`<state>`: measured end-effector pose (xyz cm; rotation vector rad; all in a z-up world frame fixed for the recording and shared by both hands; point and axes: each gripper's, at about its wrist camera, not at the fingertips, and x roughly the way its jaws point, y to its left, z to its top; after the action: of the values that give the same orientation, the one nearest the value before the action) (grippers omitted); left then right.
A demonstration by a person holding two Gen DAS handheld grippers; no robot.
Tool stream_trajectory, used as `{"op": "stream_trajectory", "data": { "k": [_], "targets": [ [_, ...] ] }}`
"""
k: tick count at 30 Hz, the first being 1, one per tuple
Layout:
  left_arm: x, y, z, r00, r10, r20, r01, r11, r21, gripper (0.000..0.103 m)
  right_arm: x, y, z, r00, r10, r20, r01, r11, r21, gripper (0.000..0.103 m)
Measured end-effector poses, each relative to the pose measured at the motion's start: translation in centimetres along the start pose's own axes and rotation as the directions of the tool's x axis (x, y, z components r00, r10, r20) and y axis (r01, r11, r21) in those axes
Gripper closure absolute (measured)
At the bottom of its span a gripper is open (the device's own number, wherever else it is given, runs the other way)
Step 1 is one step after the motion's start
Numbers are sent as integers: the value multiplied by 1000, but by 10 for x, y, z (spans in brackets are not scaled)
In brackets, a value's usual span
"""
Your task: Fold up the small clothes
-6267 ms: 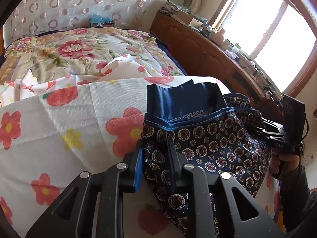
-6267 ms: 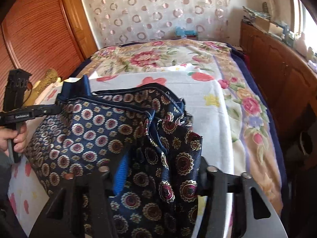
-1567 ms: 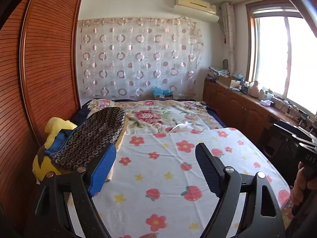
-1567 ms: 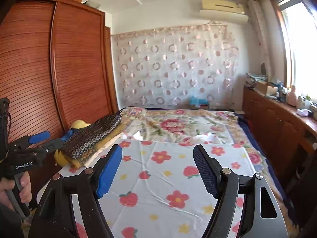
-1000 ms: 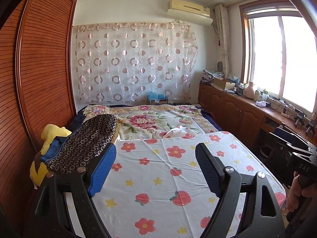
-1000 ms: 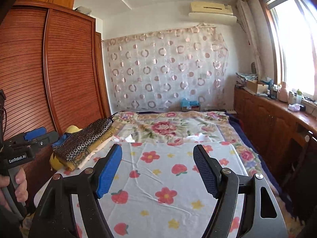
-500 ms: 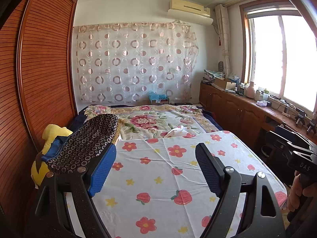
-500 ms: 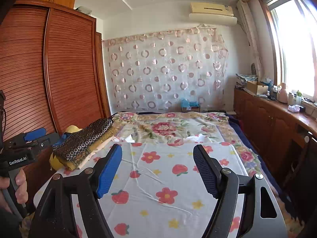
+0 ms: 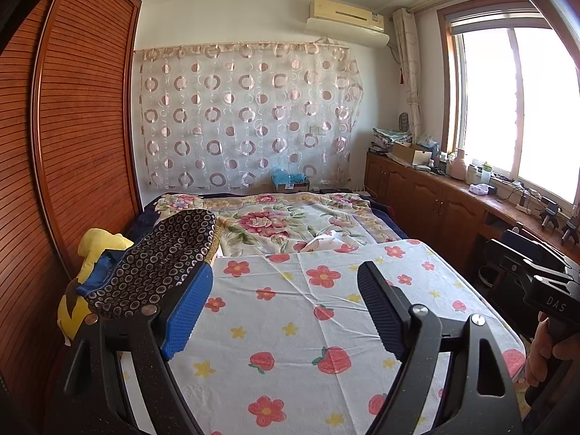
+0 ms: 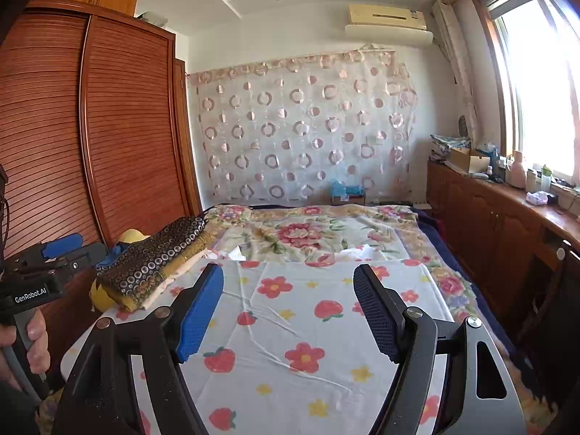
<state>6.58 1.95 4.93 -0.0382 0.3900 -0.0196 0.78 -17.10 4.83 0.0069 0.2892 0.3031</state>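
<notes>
Folded patterned shorts [image 9: 159, 257] atop pile [image 10: 145, 290]

yellow plush [image 9: 98, 250] mostly under clothes [image 9: 159, 264]

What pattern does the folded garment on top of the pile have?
Small pale rings on dark cloth, blue inside; the folded garment shows best in the left wrist view.
</notes>
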Motion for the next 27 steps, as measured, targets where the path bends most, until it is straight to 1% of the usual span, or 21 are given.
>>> {"op": "stream_trajectory", "data": {
  "k": [27],
  "targets": [
    [1, 1, -3, 1000, 2, 3, -2, 1000, 3, 20, 1, -5, -2, 1000, -2, 4, 2, 1000, -5, 27]
  ]
}}
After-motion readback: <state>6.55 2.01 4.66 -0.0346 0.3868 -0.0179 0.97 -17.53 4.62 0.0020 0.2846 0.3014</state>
